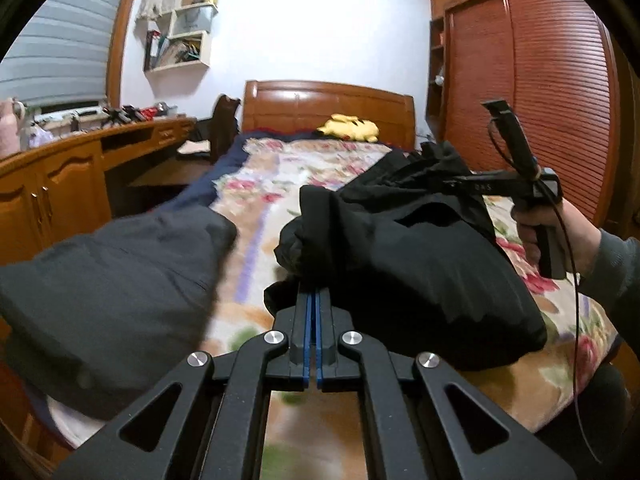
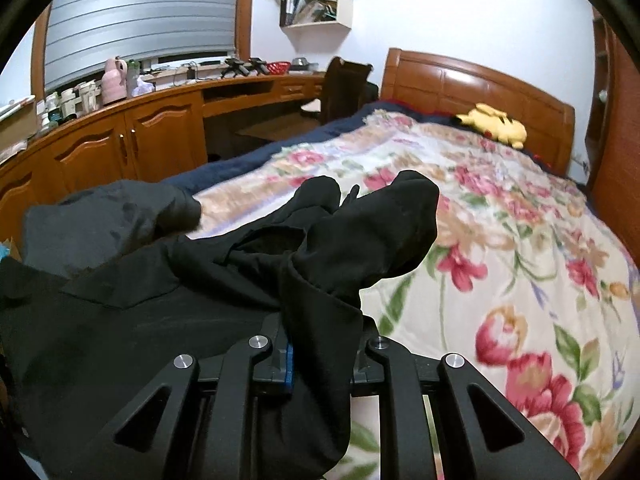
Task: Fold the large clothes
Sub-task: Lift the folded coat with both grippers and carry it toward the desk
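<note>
Left gripper (image 1: 313,300) has its blue-padded fingers pressed together, with an edge of the black garment (image 1: 400,248) pinched at their tips. From that view the cloth bunches up above the floral quilt (image 1: 280,168) and runs off toward two o'clock, where the right gripper (image 1: 444,178) bites into it, a hand (image 1: 536,228) wrapped round its grip and a thin cable looping down from it.

Over on the right wrist view, the right gripper (image 2: 320,340) is clamped on a thick fold of the garment (image 2: 328,248); the cloth drapes over the jaws and hides the tips, one blue pad showing on the left side. The fabric rises in two rounded lumps toward twelve o'clock and spreads away to nine o'clock.

A grey garment (image 1: 120,280) lies at nine o'clock in the left view, near the bed's edge, blurred. A yellow plush (image 2: 496,124) sits by the wooden headboard (image 2: 472,76) at one o'clock. A wooden desk (image 2: 152,120) runs along ten o'clock under the window blind (image 2: 140,12).
</note>
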The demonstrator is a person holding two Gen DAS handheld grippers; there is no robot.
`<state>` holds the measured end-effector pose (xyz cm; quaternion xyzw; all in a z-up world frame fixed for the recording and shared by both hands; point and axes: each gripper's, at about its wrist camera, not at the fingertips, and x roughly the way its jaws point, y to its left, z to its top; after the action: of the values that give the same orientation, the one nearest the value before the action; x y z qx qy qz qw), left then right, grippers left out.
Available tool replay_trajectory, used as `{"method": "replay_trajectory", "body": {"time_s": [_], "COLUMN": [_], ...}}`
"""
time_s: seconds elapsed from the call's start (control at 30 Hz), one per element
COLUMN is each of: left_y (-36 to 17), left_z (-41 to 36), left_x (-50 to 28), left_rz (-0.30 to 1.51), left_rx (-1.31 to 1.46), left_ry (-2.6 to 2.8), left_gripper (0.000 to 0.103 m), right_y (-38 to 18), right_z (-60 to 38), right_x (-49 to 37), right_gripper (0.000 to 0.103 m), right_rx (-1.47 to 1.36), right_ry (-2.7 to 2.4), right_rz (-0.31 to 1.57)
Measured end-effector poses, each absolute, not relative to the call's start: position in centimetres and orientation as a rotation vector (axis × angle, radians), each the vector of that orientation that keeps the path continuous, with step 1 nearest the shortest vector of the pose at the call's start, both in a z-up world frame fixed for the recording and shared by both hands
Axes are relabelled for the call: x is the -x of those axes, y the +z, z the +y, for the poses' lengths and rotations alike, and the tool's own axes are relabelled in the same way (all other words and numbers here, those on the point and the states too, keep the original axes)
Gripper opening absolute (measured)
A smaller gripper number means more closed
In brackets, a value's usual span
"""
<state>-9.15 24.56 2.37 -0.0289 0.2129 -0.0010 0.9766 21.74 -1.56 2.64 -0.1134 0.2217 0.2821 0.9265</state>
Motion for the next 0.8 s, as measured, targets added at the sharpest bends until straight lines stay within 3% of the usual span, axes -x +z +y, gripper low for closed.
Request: {"method": "replay_trajectory", "body": {"time_s": [0.27,0.57,0.8], "left_y": [6.2,6.7,2.8], "left_z": [32.4,42.4,46.9], "left_x": [10.1,13.9,15.7], "left_rz": [0.375,0.361,0.452], "left_rx": [0.024,0.056,0.083], "left_ry": [0.168,0.419,0.541], "left_gripper": [0.002,0.002,0.002], "right_y": [6.6,8.9,4.7], "right_z": [6.0,18.9,26.1], "right_x": [-20.9,-19.3,-21.6], "right_gripper": [0.017,0.017,0.017], "right_rx": [0.277,0.291,0.277], "right_ry": [0.64,0.799,0.868], "right_rz": [0.382,0.333,0.408]}}
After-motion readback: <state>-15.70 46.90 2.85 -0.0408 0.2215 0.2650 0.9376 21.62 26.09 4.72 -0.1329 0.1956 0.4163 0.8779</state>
